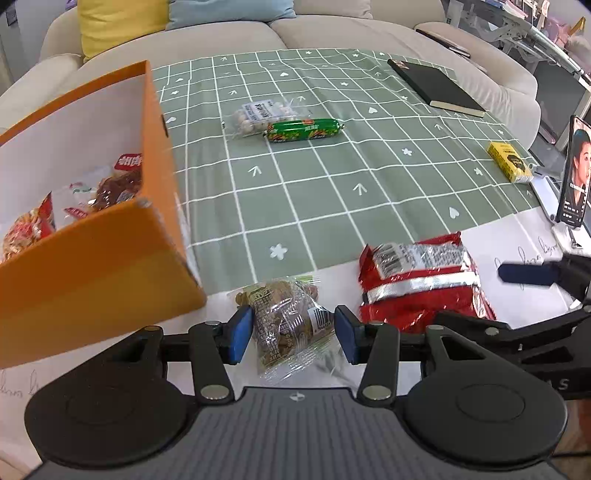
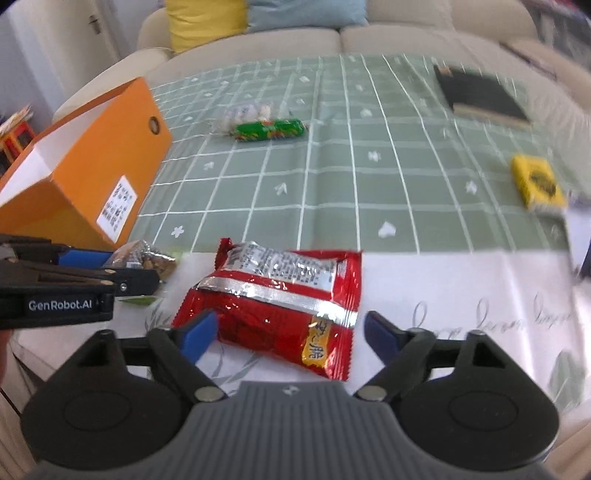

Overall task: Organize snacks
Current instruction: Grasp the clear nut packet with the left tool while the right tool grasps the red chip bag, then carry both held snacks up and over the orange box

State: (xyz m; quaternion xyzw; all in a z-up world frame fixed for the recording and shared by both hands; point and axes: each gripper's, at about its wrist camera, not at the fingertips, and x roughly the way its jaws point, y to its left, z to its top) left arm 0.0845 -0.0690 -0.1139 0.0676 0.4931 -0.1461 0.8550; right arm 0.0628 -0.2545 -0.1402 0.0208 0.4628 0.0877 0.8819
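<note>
Looking across the table (image 1: 369,206), we see its green checked cloth (image 1: 332,177) run from the near white strip to the sofa (image 1: 332,33) at twelve o'clock, with a wide bare stretch in the middle. The orange box (image 1: 110,258) stands at nine o'clock, open on top, snack packets (image 1: 74,199) inside, its near corner reaching the edge of the green cloth. A black notebook (image 1: 436,88) lies near the far edge at one o'clock, and a yellow pack (image 1: 509,162) sits by the right edge at three o'clock.

On the white strip at five o'clock lies the red snack bag (image 2: 280,306). Our right gripper (image 2: 288,336) brackets it, pads standing wide and clear of the foil on both sides.

Beside it at six o'clock our left gripper (image 1: 291,332) grips a clear bag of brown snacks (image 1: 288,328), pads pressing its two sides, just beside the box corner.

Farther out at twelve o'clock, a green sausage stick (image 1: 304,130) touches a clear bag of pale balls (image 1: 255,118).
</note>
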